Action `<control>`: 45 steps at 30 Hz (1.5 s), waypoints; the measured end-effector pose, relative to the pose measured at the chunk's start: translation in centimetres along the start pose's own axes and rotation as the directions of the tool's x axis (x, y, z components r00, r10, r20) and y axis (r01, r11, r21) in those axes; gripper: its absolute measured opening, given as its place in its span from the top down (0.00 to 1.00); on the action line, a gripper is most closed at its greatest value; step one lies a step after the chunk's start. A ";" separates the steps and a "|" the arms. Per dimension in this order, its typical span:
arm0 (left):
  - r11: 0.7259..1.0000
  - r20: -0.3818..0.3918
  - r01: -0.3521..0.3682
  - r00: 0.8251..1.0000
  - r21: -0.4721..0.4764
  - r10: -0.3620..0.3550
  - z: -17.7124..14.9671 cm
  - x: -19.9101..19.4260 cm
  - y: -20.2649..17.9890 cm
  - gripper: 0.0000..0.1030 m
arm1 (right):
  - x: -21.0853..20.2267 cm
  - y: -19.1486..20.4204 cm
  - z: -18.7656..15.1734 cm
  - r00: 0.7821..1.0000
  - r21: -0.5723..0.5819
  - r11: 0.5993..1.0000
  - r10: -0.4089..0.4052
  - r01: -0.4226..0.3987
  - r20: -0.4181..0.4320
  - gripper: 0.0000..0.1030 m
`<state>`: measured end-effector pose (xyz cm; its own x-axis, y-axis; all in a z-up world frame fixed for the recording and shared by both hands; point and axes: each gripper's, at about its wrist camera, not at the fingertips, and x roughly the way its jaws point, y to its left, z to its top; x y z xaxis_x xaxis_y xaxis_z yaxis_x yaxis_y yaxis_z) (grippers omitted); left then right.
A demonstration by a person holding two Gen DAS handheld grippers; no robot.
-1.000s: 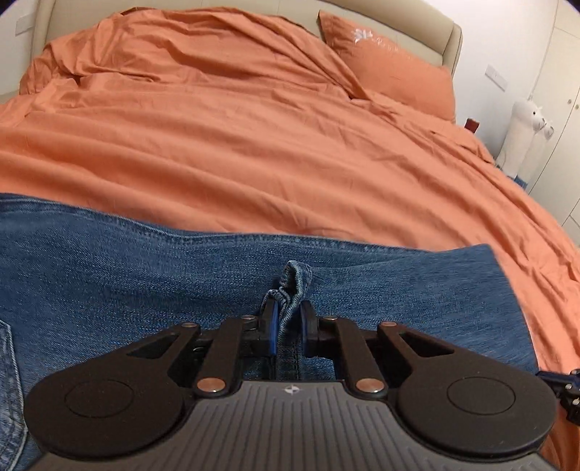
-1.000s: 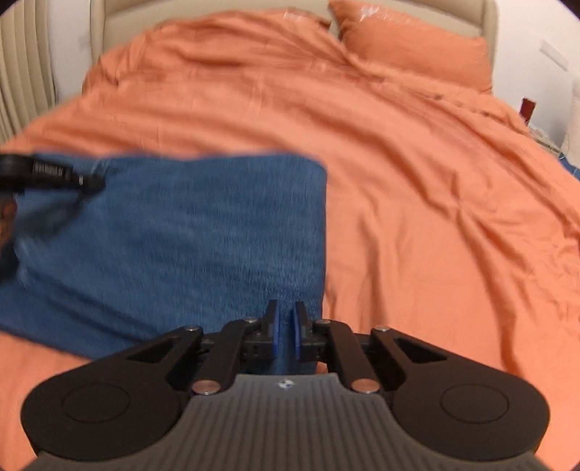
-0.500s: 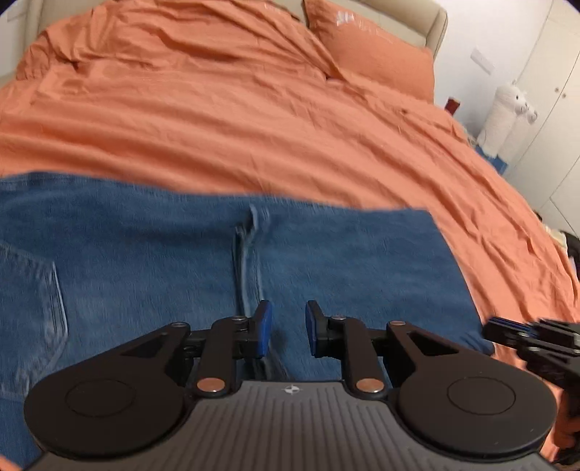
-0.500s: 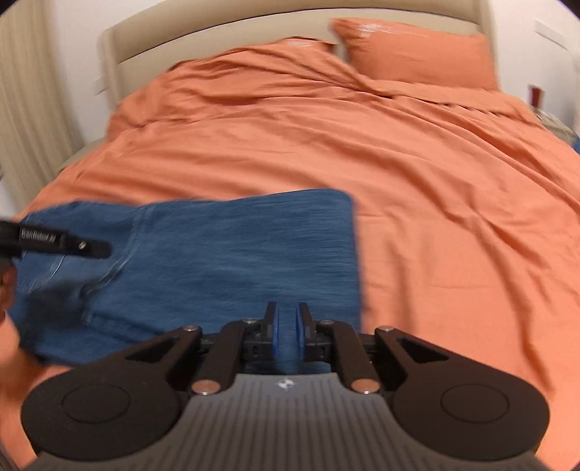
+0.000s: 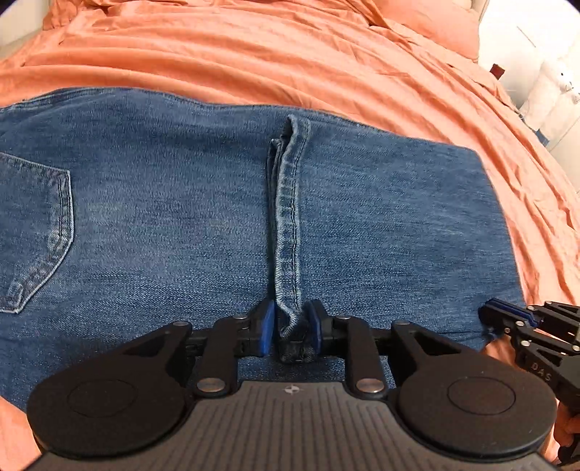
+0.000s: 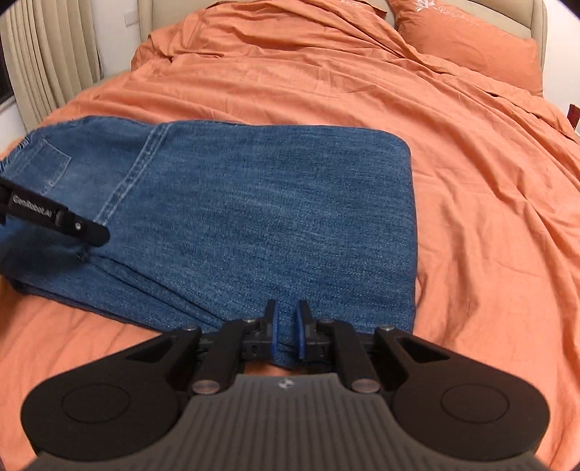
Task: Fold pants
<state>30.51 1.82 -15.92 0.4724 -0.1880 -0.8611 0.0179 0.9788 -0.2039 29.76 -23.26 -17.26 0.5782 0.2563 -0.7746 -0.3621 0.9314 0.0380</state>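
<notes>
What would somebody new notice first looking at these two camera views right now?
Probably the blue jeans, folded into a flat rectangle in the middle of the orange bedspread. Next, the left tool sits over the hem strip lying across the denim, its fingers on either side of the strip's near end. The right tool sits at the fold's near edge.

The jeans [image 5: 181, 217] run off the left edge; the right gripper [image 5: 507, 319] is cut off.

bed [image 6: 471, 181] – orange duvet | beige headboard [image 6: 507, 14] | curtains [image 6: 47, 61] – left
</notes>
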 end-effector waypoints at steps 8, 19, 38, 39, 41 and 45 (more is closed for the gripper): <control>0.996 0.121 -0.064 0.990 -0.063 0.072 0.8 -6.2 3.1 0.65 | -1.8 1.3 1.3 0.994 -0.032 0.995 -0.091 0.093 0.065 0.78; 0.966 0.237 -0.034 0.967 -0.258 0.097 0.4 -14.3 15.4 0.48 | -2.1 7.7 8.4 0.995 -0.124 0.989 0.088 -0.080 0.056 0.67; 0.596 0.439 0.355 0.899 -0.720 -0.004 -8.7 -13.7 37.2 0.34 | 5.2 13.7 9.8 0.983 -0.189 0.967 0.152 -0.169 -0.104 0.67; 0.575 0.451 0.377 0.892 -0.726 -0.016 -8.7 -12.9 37.4 0.34 | 5.5 13.9 9.8 0.982 -0.188 0.968 0.149 -0.168 -0.114 0.67; 0.557 0.476 0.412 0.879 -0.722 -0.032 -8.5 -11.5 37.5 0.34 | 5.9 14.3 9.7 0.982 -0.193 0.967 0.141 -0.163 -0.124 0.67; 0.561 0.459 0.388 0.888 -0.731 -0.017 -7.0 -8.9 37.6 0.37 | 5.9 14.5 9.8 0.981 -0.196 0.965 0.150 -0.172 -0.122 0.66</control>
<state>20.80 39.70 -19.21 0.8238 -0.1466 -0.5476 -0.4505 0.4170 -0.7894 35.08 -5.75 -15.10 0.4241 0.3598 -0.8311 -0.5925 0.8043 0.0458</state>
